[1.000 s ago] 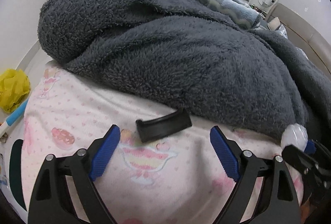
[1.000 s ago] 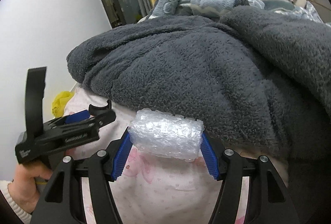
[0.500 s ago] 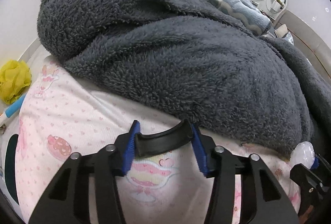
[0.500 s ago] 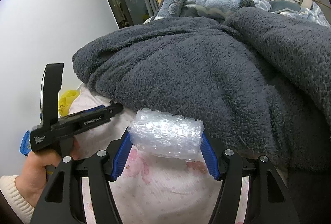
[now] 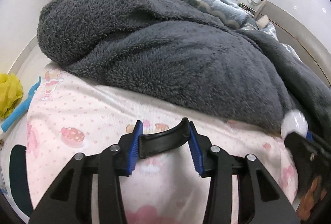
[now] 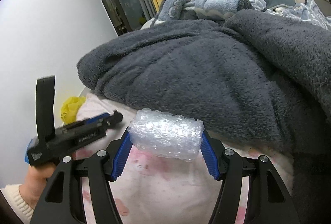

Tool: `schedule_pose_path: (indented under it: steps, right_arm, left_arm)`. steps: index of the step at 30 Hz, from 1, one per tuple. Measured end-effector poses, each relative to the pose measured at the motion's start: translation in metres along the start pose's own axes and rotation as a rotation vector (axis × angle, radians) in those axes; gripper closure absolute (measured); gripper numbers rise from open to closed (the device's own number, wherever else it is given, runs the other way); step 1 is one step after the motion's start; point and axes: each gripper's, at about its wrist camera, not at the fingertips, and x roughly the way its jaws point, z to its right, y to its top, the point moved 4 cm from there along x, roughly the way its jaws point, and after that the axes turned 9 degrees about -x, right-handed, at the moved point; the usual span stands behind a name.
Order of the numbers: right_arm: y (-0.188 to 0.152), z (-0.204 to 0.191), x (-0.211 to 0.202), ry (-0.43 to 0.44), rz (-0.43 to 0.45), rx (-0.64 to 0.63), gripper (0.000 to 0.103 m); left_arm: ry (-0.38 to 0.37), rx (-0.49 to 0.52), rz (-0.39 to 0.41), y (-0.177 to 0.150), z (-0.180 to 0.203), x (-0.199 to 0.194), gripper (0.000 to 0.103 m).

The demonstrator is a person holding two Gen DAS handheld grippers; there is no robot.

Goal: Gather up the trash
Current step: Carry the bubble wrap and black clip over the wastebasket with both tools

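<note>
**Two pieces of trash, one in each of my grippers**

Two pickups are under way over the pink dessert-print bedsheet. My left gripper is closing on a curved black plastic strip; the strip sits crosswise between the blue pads, both ends touching them. I judge it light, stiff and slick, so I take it by its two ends and squeeze firmly, since a hard curved piece could pop out sideways.

My right gripper is clamped on a roll of clear bubble wrap, pads pressing its two flat ends. I judge it very light and springy; it gives under pressure, so a moderate squeeze is enough.

From the strip, the heap of dark grey fleece blanket lies at twelve o'clock, near. At nine o'clock, well apart, lies a crumpled yellow plastic bag with a blue pen-like stick beside it.
</note>
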Motion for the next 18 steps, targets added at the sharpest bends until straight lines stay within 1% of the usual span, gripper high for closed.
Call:
schedule_pose_path:
  steps: [7, 12, 16, 18]
  right_arm:
    - [0.007, -0.026, -0.012, -0.031, 0.068, 0.018, 0.039]
    - [0.010, -0.042, -0.021, -0.073, 0.110, 0.021, 0.039]
    - [0.013, -0.057, -0.028, -0.117, 0.150, 0.020, 0.039]
    - [0.013, -0.064, -0.029, -0.134, 0.156, 0.007, 0.039]
  left_arm:
    - [-0.054, 0.088, -0.002, -0.011, -0.004, -0.031, 0.057]
    - [-0.085, 0.109, -0.019, -0.017, -0.016, -0.048, 0.057]
    - [-0.088, 0.142, -0.016, -0.022, -0.027, -0.062, 0.057]
    - [-0.083, 0.156, -0.012, -0.022, -0.033, -0.068, 0.057]
